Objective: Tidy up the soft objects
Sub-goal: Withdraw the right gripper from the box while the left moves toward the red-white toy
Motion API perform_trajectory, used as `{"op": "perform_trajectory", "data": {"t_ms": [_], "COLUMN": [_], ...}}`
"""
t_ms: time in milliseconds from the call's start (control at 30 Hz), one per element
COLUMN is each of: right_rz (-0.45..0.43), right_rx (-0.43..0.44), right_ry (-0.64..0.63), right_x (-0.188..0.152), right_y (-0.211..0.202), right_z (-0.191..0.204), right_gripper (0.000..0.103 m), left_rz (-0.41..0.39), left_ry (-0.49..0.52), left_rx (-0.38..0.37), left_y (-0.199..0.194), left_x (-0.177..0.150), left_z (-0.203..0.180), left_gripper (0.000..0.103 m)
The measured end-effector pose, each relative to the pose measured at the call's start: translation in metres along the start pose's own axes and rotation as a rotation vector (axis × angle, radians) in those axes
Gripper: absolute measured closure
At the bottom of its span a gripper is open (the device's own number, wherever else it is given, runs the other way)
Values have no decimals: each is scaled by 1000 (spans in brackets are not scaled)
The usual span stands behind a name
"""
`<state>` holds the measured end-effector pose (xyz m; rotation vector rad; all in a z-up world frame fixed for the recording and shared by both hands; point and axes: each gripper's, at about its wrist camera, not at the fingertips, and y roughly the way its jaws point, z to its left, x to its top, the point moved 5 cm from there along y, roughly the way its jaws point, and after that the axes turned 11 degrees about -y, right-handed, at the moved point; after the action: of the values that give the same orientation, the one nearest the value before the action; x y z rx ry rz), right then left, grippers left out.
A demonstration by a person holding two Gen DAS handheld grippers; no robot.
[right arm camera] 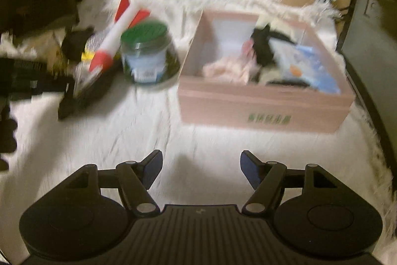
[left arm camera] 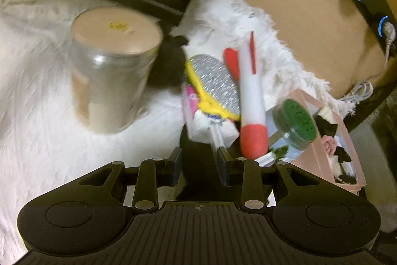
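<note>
The left gripper point(left arm camera: 198, 160) is gripping a black tray point(left arm camera: 196, 153) piled with a rocket toy point(left arm camera: 251, 101); the pink box point(right arm camera: 263, 103) sits at two o'clock. Keeping it level is wise. The right gripper point(right arm camera: 201, 169), jaws open and empty, is hovering over the white rug point(right arm camera: 148, 131).

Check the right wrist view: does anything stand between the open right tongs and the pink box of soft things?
Nothing visible does. Only bare white rug lies between the right tongs and the pink box. The green-lidded jar and black tray sit off to its left.
</note>
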<state>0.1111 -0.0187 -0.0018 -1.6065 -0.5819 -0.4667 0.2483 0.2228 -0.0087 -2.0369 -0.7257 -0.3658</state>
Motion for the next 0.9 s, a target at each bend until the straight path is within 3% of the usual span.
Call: {"op": "perform_trajectory", "data": {"t_ms": [100, 267, 433, 767, 900], "right_rz": [53, 40, 42, 65, 48], "right_rx": [28, 20, 59, 25, 12], "right_ry": [14, 19, 31, -5, -37], "right_x": [-13, -17, -18, -18, -21], "right_y": [9, 9, 13, 16, 15], "right_z": [7, 12, 17, 24, 28], "right_gripper": [30, 19, 0, 0, 0], "left_rz": [-18, -31, -3, 16, 21], "left_ry": [16, 17, 7, -1, 9], "left_rx": [-39, -68, -92, -111, -87], "left_y": [0, -8, -9, -8, 1], "left_x": [0, -1, -2, -8, -7], "left_z": [-8, -14, -17, -19, -22], "left_gripper": [69, 69, 69, 69, 68]}}
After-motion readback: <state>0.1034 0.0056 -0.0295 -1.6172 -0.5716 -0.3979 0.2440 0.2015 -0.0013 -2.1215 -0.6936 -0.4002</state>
